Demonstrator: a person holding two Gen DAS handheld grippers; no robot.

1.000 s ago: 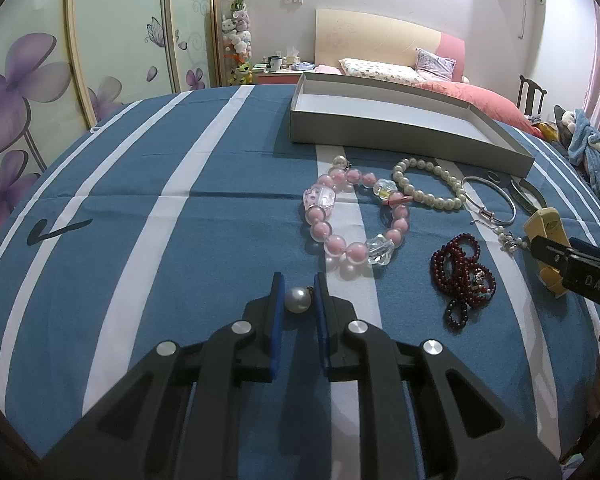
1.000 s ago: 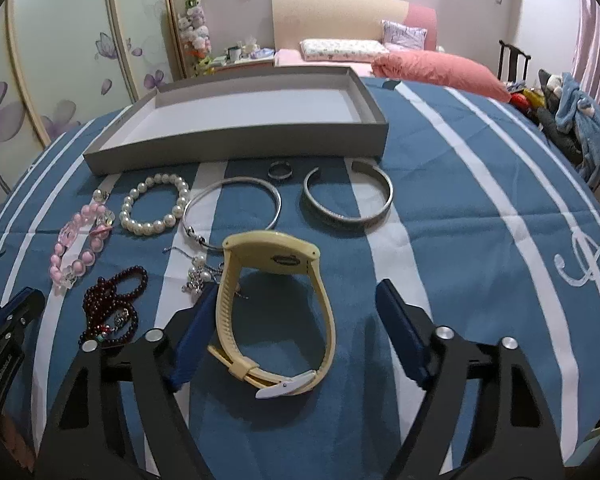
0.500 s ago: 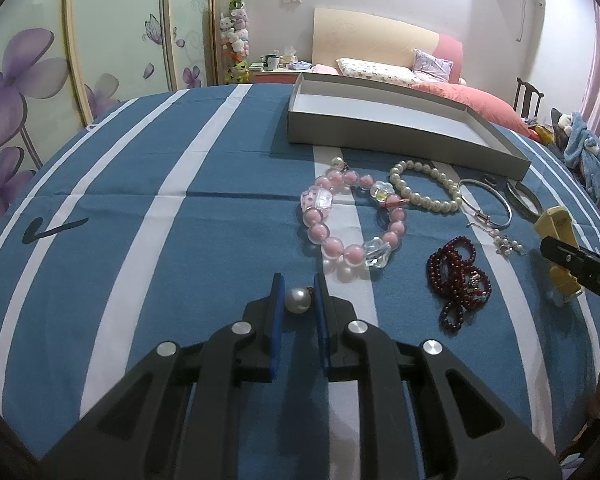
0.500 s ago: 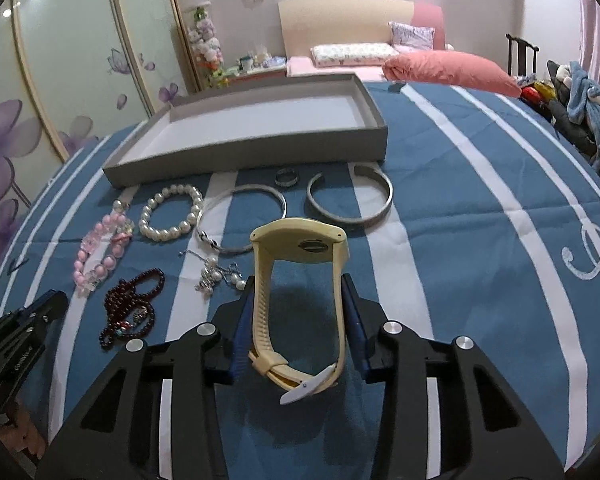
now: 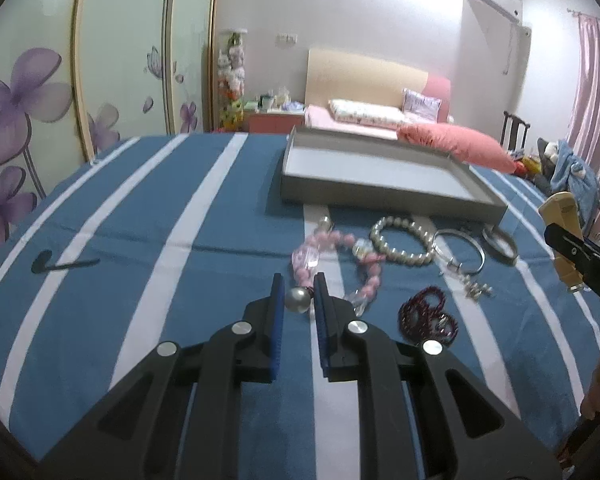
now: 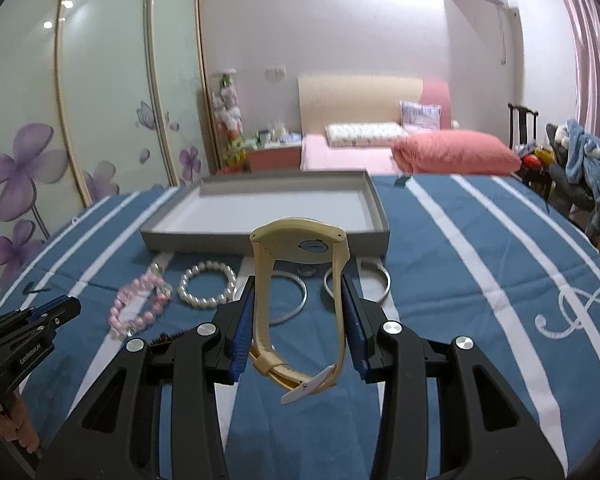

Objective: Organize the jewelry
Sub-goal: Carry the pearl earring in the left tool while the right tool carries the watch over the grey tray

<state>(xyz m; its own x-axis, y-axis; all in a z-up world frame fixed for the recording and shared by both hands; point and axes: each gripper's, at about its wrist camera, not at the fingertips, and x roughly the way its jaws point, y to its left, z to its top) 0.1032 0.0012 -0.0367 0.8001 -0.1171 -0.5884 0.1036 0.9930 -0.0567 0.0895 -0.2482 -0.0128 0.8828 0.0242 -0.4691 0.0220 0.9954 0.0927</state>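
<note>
My left gripper (image 5: 298,290) is shut on a small silver-grey pearl bead (image 5: 298,300), held above the blue striped cloth. My right gripper (image 6: 297,280) is shut on a cream wristwatch (image 6: 298,240), its pads pressing both sides of the strap; the watch hangs clear of the cloth with its clasp end dangling. Beyond both stands the shallow grey tray (image 6: 260,242), with nothing visible inside. On the cloth before the tray lie a pink bead bracelet (image 5: 312,256), a pearl bracelet (image 5: 400,256), a silver bangle (image 6: 296,300), an open cuff (image 6: 380,280) and dark red beads (image 5: 428,316).
A small ring (image 6: 306,270) and a pearl earring cluster (image 5: 476,288) lie among the jewelry. The striped cloth (image 5: 140,280) covers a round table. A bed with pink bedding (image 6: 452,156) and a flowered wardrobe (image 6: 100,120) stand behind.
The right gripper's jaws closed on the watch and lifted it off the cloth. Both grippers rose and tilted up, so more of the room shows. The left kept its bead.
</note>
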